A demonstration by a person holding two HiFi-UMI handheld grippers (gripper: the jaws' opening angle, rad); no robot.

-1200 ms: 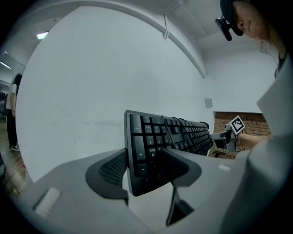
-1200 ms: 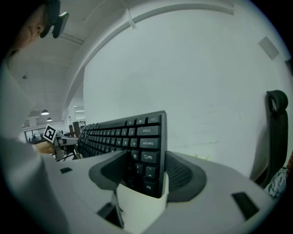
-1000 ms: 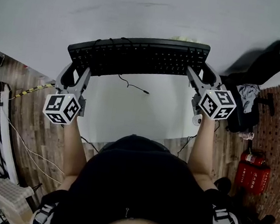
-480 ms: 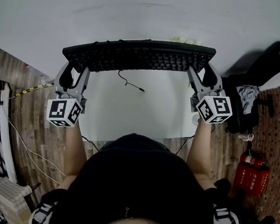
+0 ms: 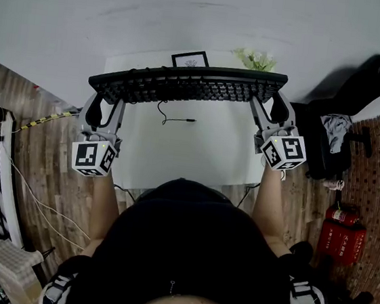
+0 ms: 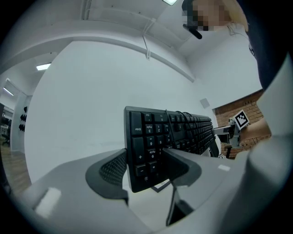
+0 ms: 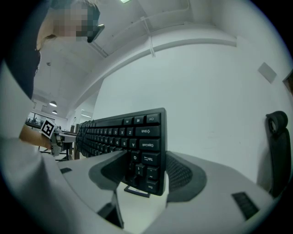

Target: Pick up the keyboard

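Head view. Found the keyboard [image 5: 191, 85] lifted clear of the white table [image 5: 176, 156] and carried across the body, one end in each tool. Noted the left gripper [image 5: 105, 101] clamped on the left end and the right gripper [image 5: 272, 104] on the right end. Saw its cable [image 5: 170, 117] dangling loose over the tabletop.

Left gripper view. Saw the left gripper [image 6: 144, 160] pinching the number-pad end, one pad on the key face and the other on the back. Saw no slack in the grip.

Right gripper view. Saw the right gripper [image 7: 146, 167] nipped shut on the Caps Lock end in the same way, with the board standing on edge.

Step in hand, as judged: pickup made, now holding aloft. Next move would call for keeping both ends moving together with an even pinch, and minding the trailing cable.

Against a second ago: showed a narrower strip of keys in the head view, so rolled more edge-on. Uncovered the picture frame [image 5: 189, 59] and the plant [image 5: 255, 58] at the far edge of the table. Found the left marker cube lower in that view.
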